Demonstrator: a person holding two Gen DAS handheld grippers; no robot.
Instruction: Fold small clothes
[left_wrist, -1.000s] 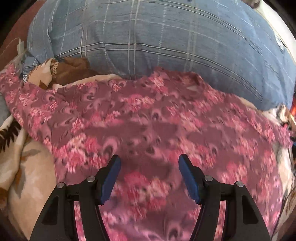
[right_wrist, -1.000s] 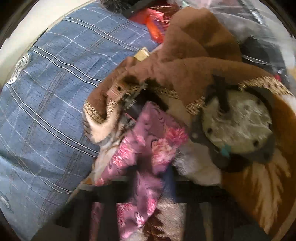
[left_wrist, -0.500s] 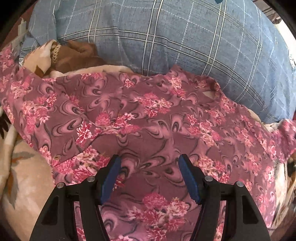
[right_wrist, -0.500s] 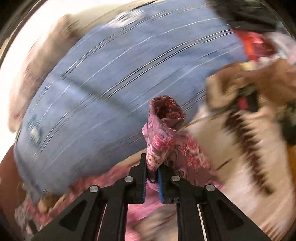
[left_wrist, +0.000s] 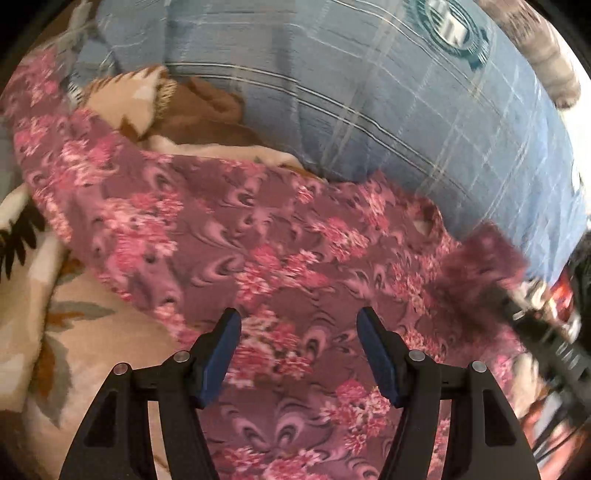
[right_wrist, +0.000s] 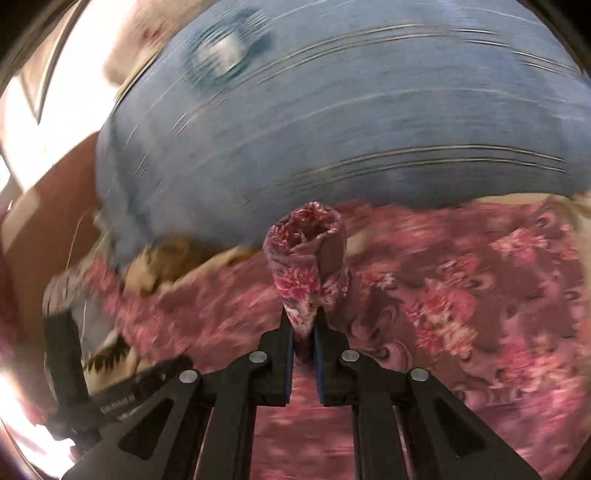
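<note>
Right gripper (right_wrist: 303, 325) pinches floral garment (right_wrist: 461, 295) sleeve.

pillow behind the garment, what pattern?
Blue pillow with a pale windowpane check and a round teal emblem; clearest in the left wrist view.

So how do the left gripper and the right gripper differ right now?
The left gripper stands wide open with nothing pinched; the right gripper is shut on the floral garment.
The left gripper hovers above the spread cloth; the right gripper has a bunched end of it sticking up past its fingertips.
Both have black frames with blue pads and point down at the same garment.
</note>
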